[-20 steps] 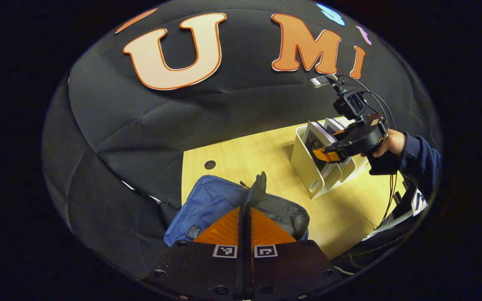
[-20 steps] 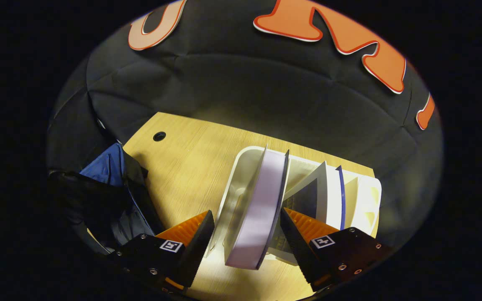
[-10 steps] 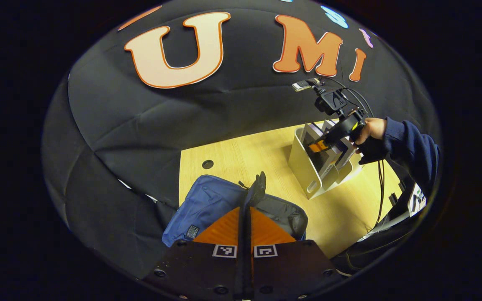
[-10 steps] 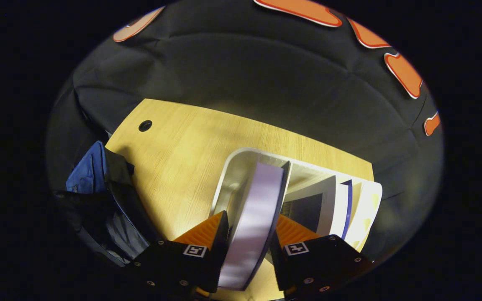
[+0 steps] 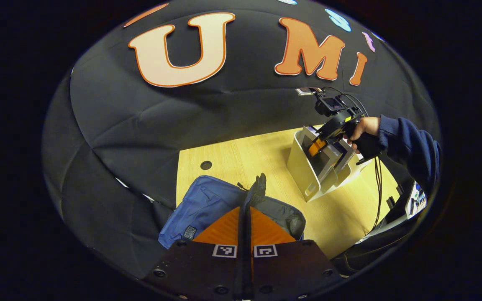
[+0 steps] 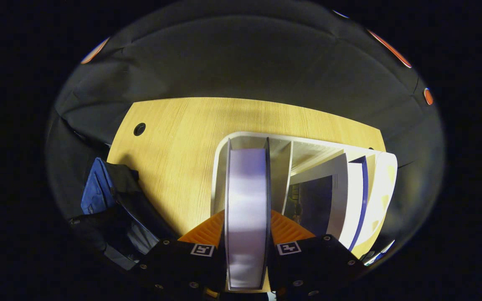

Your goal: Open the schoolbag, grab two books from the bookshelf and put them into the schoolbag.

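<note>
Your right gripper (image 6: pixel 247 234) squeezes the thick pale purple book (image 6: pixel 247 200) from both sides, so you can pull it up out of the white plastic bookshelf (image 6: pixel 220 167). Your left gripper (image 5: pixel 244 221) pinches the blue schoolbag's (image 5: pixel 201 205) black flap (image 5: pixel 257 190), holding it open. Other books (image 6: pixel 349 188) stand just right; the bookshelf's divider (image 6: pixel 285 175) is close.

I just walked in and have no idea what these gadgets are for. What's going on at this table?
A person is packing a schoolbag using a handheld gripper in each hand. The left gripper is shut on the bag's strap, holding the bag open on the table. The right gripper is shut on a pale book standing in the white book rack. A second book stands farther along the rack. No book is in the bag yet, as far as I can see.
</note>
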`<state>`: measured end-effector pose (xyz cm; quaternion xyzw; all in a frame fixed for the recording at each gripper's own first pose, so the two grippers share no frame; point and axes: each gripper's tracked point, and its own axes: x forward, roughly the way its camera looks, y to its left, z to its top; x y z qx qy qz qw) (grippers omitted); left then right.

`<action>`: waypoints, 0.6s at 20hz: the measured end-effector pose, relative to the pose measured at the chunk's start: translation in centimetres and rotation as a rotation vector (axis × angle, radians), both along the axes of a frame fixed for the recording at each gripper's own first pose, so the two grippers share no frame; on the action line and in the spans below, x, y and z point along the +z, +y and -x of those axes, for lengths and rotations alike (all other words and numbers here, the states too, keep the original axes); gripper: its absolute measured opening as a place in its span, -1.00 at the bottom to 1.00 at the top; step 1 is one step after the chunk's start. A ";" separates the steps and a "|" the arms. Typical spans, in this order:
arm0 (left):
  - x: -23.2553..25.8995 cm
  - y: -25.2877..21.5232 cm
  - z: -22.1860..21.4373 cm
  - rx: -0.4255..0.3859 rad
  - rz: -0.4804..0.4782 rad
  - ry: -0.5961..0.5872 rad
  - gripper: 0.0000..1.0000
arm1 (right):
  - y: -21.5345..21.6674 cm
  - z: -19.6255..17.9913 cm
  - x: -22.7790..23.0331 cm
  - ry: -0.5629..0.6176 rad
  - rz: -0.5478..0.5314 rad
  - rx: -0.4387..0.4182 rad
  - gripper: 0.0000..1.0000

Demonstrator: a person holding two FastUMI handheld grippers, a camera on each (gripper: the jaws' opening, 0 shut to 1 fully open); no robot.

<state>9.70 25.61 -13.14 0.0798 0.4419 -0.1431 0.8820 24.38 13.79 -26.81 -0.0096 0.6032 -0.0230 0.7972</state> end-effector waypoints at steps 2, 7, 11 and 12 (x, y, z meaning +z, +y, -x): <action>0.0 0.0 0.1 0.001 0.006 -0.002 -0.99 | -0.1 0.1 0.0 0.005 -0.005 -0.004 -0.05; -0.1 0.0 0.0 -0.007 0.013 -0.003 -0.99 | -0.4 1.2 0.9 -0.020 -0.035 0.002 -0.12; -0.3 -0.4 0.2 -0.018 0.024 0.007 -0.99 | -1.8 2.1 3.9 -0.090 -0.058 -0.029 -0.29; -0.4 -0.3 0.2 -0.020 0.020 0.005 -1.00 | -1.7 2.7 4.3 -0.088 -0.087 -0.028 -0.29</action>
